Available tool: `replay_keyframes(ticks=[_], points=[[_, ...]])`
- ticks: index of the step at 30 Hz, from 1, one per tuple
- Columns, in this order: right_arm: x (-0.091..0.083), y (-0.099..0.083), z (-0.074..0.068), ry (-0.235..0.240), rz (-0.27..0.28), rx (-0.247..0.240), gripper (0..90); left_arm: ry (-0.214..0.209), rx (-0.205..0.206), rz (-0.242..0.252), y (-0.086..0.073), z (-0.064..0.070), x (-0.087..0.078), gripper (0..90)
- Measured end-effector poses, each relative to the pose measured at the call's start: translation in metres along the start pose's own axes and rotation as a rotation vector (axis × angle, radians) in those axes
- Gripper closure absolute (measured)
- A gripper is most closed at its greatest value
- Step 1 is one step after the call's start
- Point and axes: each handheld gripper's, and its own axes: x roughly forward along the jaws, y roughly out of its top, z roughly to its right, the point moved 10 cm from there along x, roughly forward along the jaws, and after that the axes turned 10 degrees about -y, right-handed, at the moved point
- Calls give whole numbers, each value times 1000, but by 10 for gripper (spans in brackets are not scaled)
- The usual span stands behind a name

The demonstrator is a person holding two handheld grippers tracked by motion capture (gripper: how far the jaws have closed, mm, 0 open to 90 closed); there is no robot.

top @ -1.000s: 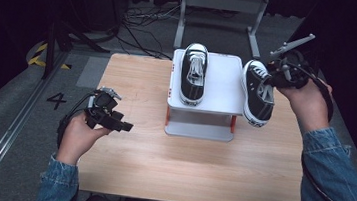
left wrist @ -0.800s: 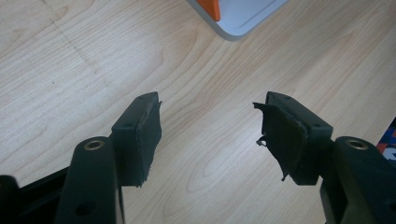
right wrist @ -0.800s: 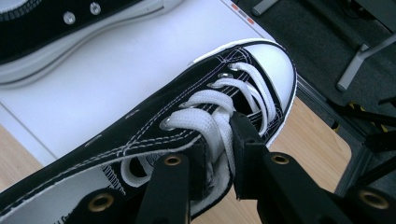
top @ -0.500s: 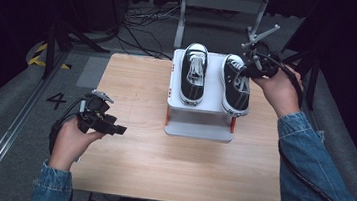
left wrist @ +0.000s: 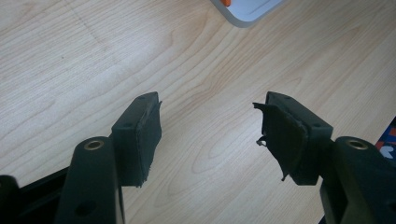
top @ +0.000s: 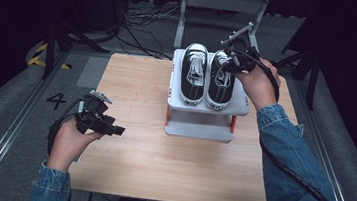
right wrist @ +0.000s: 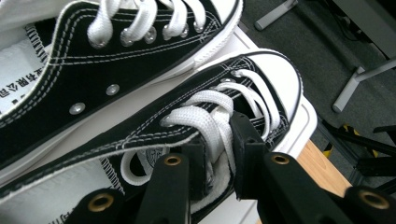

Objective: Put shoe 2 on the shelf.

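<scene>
- The right gripper's (right wrist: 218,154) jaws were closed narrowly on the laces and tongue of the right shoe (right wrist: 196,140), one jaw inside the opening and the other against the laces.
- In the high view the right gripper (top: 234,61) sat at the far half of that shoe (top: 220,82), held by the right hand (top: 256,83) coming in from the rack's right side.
- The right shoe stood on top of the rack (top: 206,106), its sole flat on the white shelf and its toe pointing to the rack's near edge.
- The left shoe (top: 194,72) stood just beside it on the same shelf, pointing the same way; whether the two touched could not be told.
- In the right gripper view the left shoe (right wrist: 93,56) lay beyond the held one, with a strip of white shelf between them.
- The left gripper's (left wrist: 210,135) jaws stood wide apart with nothing between them, over bare table (left wrist: 93,60).
- A corner of the rack (left wrist: 247,9) showed beyond those jaws.
- In the high view the left gripper (top: 98,119) was well left of the rack, near the table's (top: 159,169) left edge, in the left hand (top: 66,141).
</scene>
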Motion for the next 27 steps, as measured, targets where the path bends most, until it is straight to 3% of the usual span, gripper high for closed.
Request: replay_keyframes(ticks=[5, 15, 19, 21, 27], points=[[1, 2, -6, -15, 1, -34, 785, -1, 10, 3, 3, 0, 0, 382], [2, 3, -11, -25, 20, -55, 767, -8, 12, -2, 6, 1, 4, 382], [1, 2, -11, -20, 28, -72, 704, -5, 13, -1, 6, 0, 3, 382], [-3, 1, -10, 18, 43, -47, 551, -6, 11, -5, 6, 0, 4, 382], [-29, -5, -5, 54, 121, 7, 481, -10, 11, -7, 6, -1, 4, 382]])
